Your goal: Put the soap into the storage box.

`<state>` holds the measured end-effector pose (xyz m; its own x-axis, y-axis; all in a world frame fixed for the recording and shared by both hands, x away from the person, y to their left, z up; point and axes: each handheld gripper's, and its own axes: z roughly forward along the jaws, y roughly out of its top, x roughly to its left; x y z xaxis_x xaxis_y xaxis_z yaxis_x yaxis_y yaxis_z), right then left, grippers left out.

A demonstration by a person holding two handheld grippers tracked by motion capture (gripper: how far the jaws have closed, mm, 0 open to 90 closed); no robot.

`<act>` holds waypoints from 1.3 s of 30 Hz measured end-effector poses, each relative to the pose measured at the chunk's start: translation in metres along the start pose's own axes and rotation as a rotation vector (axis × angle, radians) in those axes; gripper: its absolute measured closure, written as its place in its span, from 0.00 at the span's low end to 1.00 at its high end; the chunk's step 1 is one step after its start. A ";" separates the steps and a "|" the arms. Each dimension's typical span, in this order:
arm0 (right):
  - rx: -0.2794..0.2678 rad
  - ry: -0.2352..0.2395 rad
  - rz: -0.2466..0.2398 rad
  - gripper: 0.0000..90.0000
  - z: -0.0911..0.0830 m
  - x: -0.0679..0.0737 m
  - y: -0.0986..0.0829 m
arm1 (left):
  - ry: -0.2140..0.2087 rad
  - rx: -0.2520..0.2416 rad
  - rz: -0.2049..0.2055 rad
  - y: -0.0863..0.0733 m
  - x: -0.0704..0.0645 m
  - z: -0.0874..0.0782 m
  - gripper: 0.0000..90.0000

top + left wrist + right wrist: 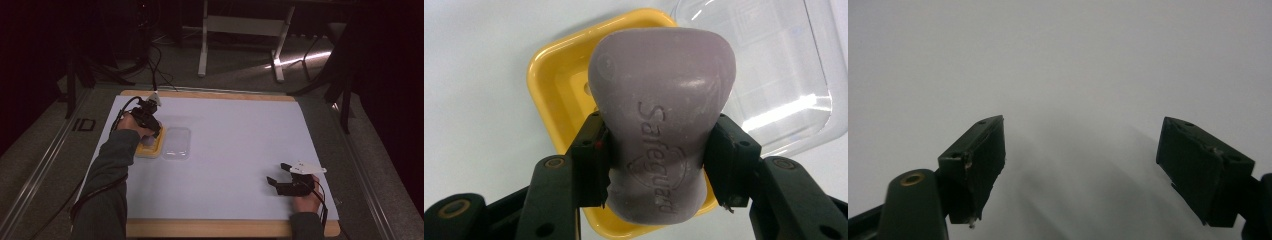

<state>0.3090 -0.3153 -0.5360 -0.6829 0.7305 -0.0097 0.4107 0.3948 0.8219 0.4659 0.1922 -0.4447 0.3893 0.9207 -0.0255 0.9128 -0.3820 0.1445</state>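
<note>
A purple soap bar (661, 125) stamped "Safeguard" is pinched at its sides by my left gripper (656, 165), which is shut on it. The bar hangs just above a yellow soap dish (554, 85). In the high view my left gripper (148, 121) hovers over the yellow dish (150, 149) at the table's left. A clear plastic lid (177, 143) lies flat right beside the dish; in the left gripper view the lid (774, 65) sits at upper right. My right gripper (280, 173) rests near the table's front right, open, with nothing between its jaws (1080, 165).
A white sheet (235, 150) covers the wooden table (210, 228). Cables trail from the left gripper off the back edge. Table legs and a dark floor lie beyond the far edge.
</note>
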 end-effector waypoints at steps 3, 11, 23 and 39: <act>0.000 0.000 0.000 0.21 0.000 0.000 0.000 | -0.003 0.007 -0.004 -0.001 0.001 0.002 0.55; 0.000 0.000 0.000 0.21 0.000 0.000 0.000 | 0.001 0.026 -0.017 -0.002 0.004 0.009 0.55; 0.001 0.001 -0.002 0.21 0.000 0.000 0.000 | 0.006 0.055 -0.035 -0.007 0.008 0.026 0.55; 0.002 0.001 -0.003 0.21 0.000 0.000 0.000 | -0.050 0.020 -0.070 -0.013 0.015 0.039 0.53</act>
<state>0.3091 -0.3150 -0.5360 -0.6846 0.7288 -0.0111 0.4104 0.3979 0.8205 0.4643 0.2080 -0.4854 0.3298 0.9403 -0.0847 0.9401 -0.3188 0.1211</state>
